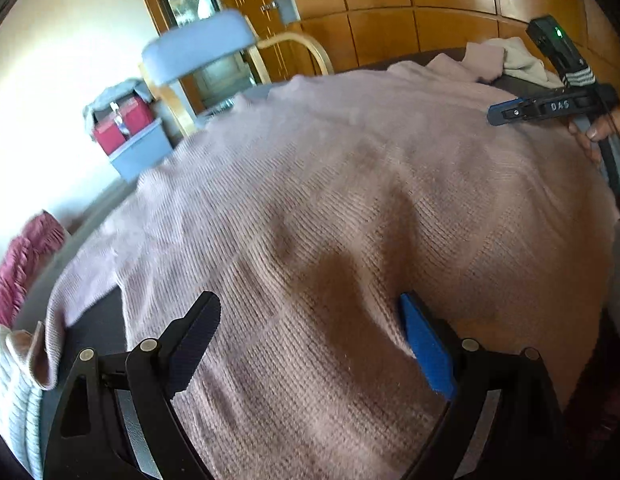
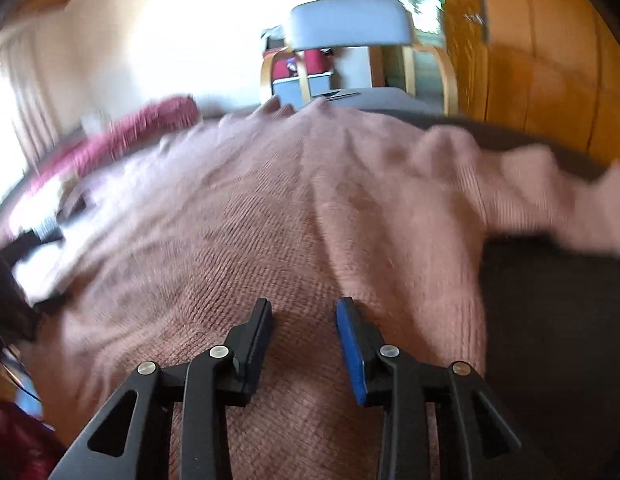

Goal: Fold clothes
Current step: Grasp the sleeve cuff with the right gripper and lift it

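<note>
Left tongs point(image 1: 310, 344): spread wide, nothing pinched; black pad and blue pad hover over near hem zone of dusty-pink knitted sweater point(image 1: 350, 200), knit visible in gap.
Right tongs point(image 2: 304, 344): parted to moderate gap, nothing between pads; knit visible beneath, contact not resolvable. Also seen in left wrist view at far right, held by a hand point(image 1: 598, 132) over sweater's right edge.
Sweater position: spread flat on dark grey worktop point(image 2: 550, 320), body running away from both tongs toward blue-backed wooden chair point(image 2: 350, 24).
Long axis: hem-to-collar, roughly along pointing line of both tongs; collar end far, hem end near.
Right sleeve point(image 2: 550, 204): extended sideways over worktop, right of right tongs, nearer right hand than left.
Left sleeve point(image 1: 82, 280): trailing off at lower left, nearer left tongs; cuff partly hidden.
Surroundings: crimson knit garment point(image 2: 142, 128) at far left edge of worktop; pale cloth pile point(image 1: 522, 56) beyond sweater; red-and-blue storage box point(image 1: 130, 128) on floor behind chair.
Step judged: garment laid out, no fold visible yet.
Next move, judged: each sleeve best taken by same-side tongs and carried inward across long axis.
Note: right wrist view motion-blurred; fine edges uncertain.
</note>
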